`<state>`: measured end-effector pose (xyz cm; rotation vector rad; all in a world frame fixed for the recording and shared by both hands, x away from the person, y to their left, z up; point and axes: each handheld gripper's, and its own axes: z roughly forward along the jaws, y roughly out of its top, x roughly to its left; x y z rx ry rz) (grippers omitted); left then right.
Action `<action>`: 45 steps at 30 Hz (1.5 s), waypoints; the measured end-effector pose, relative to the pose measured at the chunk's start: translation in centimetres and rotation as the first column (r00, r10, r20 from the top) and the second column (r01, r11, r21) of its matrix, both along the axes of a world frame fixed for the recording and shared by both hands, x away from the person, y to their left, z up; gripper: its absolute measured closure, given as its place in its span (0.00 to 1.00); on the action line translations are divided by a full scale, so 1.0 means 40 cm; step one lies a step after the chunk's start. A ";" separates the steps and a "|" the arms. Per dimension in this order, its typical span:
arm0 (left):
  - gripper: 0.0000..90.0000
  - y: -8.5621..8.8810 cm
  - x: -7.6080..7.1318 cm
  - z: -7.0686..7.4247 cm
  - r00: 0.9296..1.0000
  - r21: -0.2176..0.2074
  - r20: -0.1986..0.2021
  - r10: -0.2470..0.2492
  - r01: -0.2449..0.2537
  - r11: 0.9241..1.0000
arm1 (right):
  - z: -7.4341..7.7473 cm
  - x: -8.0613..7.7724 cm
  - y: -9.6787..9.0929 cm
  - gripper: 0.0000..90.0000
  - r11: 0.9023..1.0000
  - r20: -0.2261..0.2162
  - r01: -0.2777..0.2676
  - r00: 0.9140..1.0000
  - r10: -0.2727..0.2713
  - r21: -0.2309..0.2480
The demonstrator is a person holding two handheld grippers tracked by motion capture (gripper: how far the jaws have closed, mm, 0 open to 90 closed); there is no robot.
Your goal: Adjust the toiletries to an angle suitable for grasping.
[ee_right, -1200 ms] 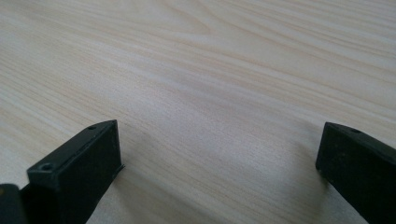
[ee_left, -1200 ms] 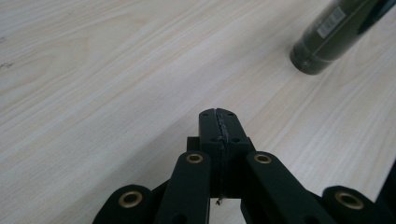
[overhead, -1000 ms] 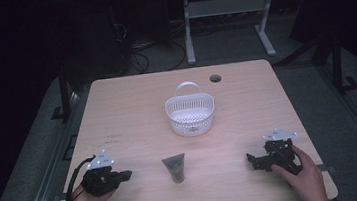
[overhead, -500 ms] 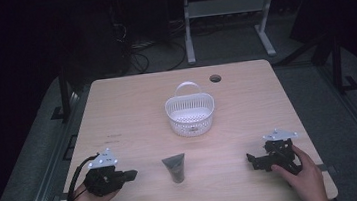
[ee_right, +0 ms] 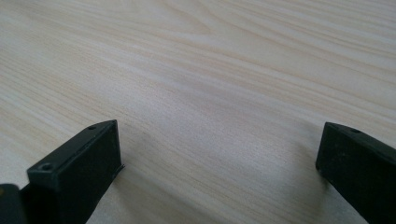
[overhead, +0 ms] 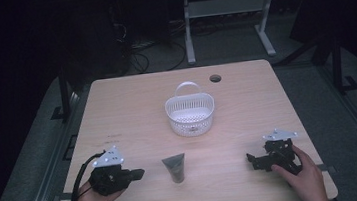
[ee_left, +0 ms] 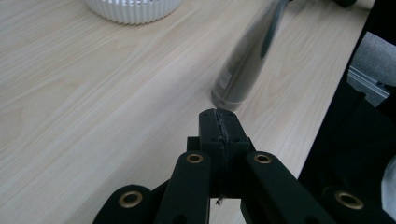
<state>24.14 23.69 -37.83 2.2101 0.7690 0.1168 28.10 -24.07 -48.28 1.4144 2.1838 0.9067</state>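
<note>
A dark grey tube (overhead: 175, 167) lies near the front middle of the wooden table (overhead: 133, 115); in the left gripper view the tube (ee_left: 247, 60) lies just past my jaws. My left gripper (overhead: 139, 174) rests at the front left and points right at the tube, a short gap away. Its jaws are shut together with nothing between them (ee_left: 219, 121). My right gripper (overhead: 251, 160) rests at the front right, pointing left, with its jaws wide open over bare wood (ee_right: 219, 154). A white basket (overhead: 190, 114) with a handle stands in the middle of the table.
A round cable hole (overhead: 215, 78) sits near the table's far edge. The table's front edge runs close behind both hands. A white-legged desk frame (overhead: 222, 10) stands on the dark floor beyond the table.
The left gripper has turned and edged slightly right, toward the tube. The right gripper, tube and basket have stayed put.
</note>
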 end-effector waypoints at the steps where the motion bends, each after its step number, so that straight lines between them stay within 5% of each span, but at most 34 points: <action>1: 1.00 -0.004 -0.001 0.002 1.000 -0.001 0.001 -0.005 0.005 1.000 | 0.000 0.000 0.000 0.00 1.000 0.000 0.000 1.000 0.000 0.000; 27: 1.00 -0.091 -0.004 0.068 0.994 -0.041 0.054 -0.095 0.098 0.994 | 0.000 0.000 0.000 0.00 1.000 0.000 0.000 1.000 0.000 -0.001; 45: 1.00 -0.128 0.021 0.074 0.992 -0.031 0.062 -0.112 0.115 0.993 | 0.000 0.000 0.000 0.00 1.000 0.000 0.001 1.000 -0.001 0.000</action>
